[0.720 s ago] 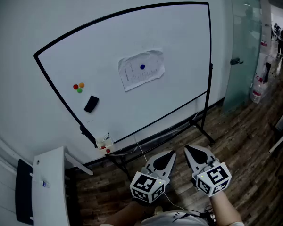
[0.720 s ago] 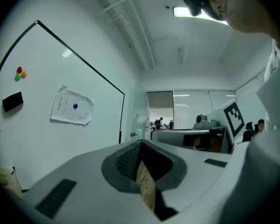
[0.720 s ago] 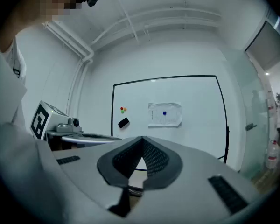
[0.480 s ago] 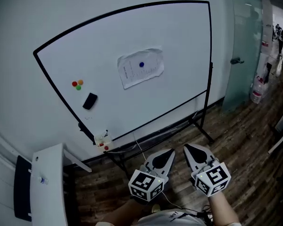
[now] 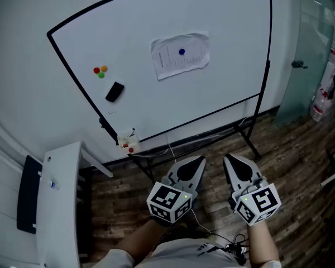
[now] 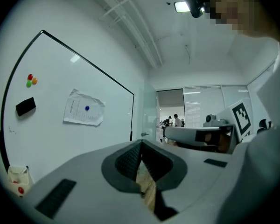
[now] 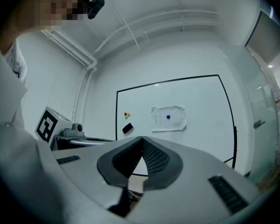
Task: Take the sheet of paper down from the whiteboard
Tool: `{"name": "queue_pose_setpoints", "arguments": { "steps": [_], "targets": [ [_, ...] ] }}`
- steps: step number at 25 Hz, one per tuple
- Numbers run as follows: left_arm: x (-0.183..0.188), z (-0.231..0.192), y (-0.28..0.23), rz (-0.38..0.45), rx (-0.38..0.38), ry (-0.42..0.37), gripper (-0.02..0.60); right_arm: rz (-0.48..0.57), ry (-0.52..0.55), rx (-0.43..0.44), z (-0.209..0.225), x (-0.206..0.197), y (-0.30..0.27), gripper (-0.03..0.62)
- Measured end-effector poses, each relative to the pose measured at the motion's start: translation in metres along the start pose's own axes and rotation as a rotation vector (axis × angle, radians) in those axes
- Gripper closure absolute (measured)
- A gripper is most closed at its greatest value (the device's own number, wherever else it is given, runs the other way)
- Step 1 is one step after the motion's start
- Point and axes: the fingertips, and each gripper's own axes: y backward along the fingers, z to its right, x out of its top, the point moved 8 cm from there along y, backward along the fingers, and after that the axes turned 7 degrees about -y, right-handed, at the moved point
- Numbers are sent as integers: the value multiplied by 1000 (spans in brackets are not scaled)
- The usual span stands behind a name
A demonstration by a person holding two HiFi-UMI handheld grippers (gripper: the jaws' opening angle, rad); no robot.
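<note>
A crinkled white sheet of paper (image 5: 180,54) hangs in the middle of the whiteboard (image 5: 223,88), pinned by a blue magnet (image 5: 181,52). The paper (image 6: 83,114) also shows in the left gripper view and, as the paper (image 7: 168,118), in the right gripper view. My left gripper (image 5: 200,159) and right gripper (image 5: 228,158) are held low in front of me over the floor, well short of the board. Both point level toward it. Each is shut with nothing between its jaws.
Red, orange and green magnets (image 5: 100,70) and a black eraser (image 5: 114,91) sit on the board's left part. A small marker holder (image 5: 128,141) hangs at its lower left corner. The board stand's legs (image 5: 251,141) spread over the wood floor. A white desk (image 5: 58,205) stands at left; a glass door (image 5: 310,54) is at right.
The head view has shifted: the whiteboard now sits higher and further right in frame and looks slightly nearer. Both grippers stay shut, side by side.
</note>
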Motion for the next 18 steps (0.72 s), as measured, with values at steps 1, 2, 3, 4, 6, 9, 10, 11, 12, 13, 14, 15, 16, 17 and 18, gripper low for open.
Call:
{"name": "queue_pose_setpoints", "arguments": {
  "steps": [1,2,3,4,6,9,10,11,12,13,14,15,16,17,18],
  "targets": [
    [0,-4,1,-1,14,-2,569,2,-5,5,1,-1,-4,582],
    [0,-10,2,-2,26,-5,569,1,-12,10,1,-3,-8,582],
    [0,-16,3,-4,38,-9,569,-2,-18,14,1,-5,-13,582],
    [-1,-23,4,-5,50,-12,569,-5,-21,18,1,-8,-19,582],
    [-3,-39,2,-2,68,-16,569,-12,-18,20,1,-11,-32,582],
    [-5,-70,-7,13,84,-17,569,-19,-8,11,5,-13,-59,582],
    [-7,-82,-10,19,87,-18,569,-21,-1,7,6,-13,-70,582],
    [-8,-95,-14,25,89,-20,569,-24,7,2,7,-13,-82,582],
    [-8,-109,-18,30,91,-22,569,-26,17,-3,8,-13,-95,582],
    [-8,-124,-23,36,91,-25,569,-27,26,-8,8,-12,-109,582],
    [-8,-140,-27,42,91,-31,569,-26,36,-15,8,-11,-124,582],
    [-6,-156,-32,49,89,-41,569,-25,44,-21,9,-10,-140,582],
    [-4,-171,-36,55,88,-54,569,-22,51,-28,9,-8,-155,582],
    [-2,-187,-41,61,87,-69,569,-18,57,-35,10,-7,-170,582],
    [0,-202,-45,68,84,-82,569,-14,63,-43,10,-6,-185,582]
  ]
}}
